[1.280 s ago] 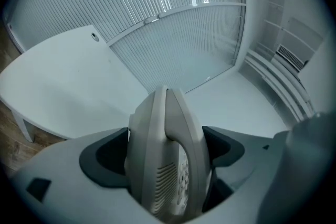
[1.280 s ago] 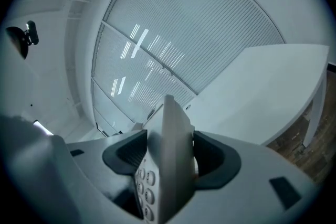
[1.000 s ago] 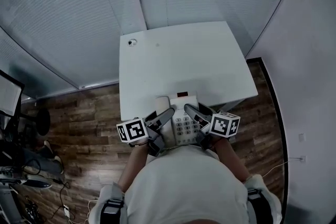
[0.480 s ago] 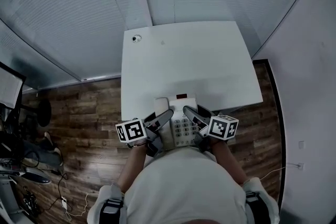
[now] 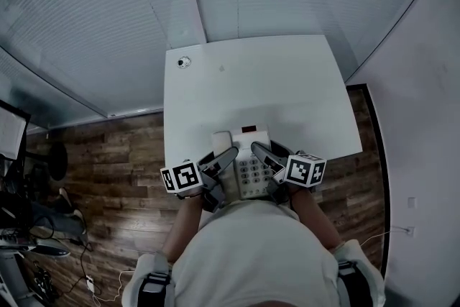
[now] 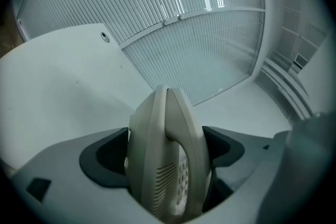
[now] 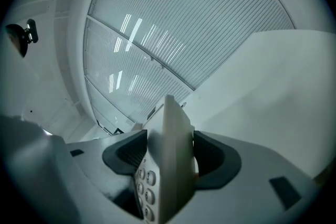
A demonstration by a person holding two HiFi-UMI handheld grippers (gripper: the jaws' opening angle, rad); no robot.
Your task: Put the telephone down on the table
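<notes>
A beige desk telephone (image 5: 246,163), keypad up with its handset on the left side, is held level over the near edge of the white table (image 5: 251,83). My left gripper (image 5: 221,160) is shut on the phone's left side, where the handset (image 6: 167,155) fills the space between the jaws. My right gripper (image 5: 263,154) is shut on the phone's right edge (image 7: 170,165), with keypad buttons showing beside the jaw. I cannot tell whether the phone touches the tabletop.
A small round fitting (image 5: 182,62) sits in the table's far left corner. Slatted blinds (image 5: 108,11) run behind the table and a wall (image 5: 417,83) stands to the right. Wood floor (image 5: 122,147) lies to the left, with a chair and cables (image 5: 36,226).
The head view has shifted a little. Both grippers and the telephone stay in nearly the same place over the table's near edge.
</notes>
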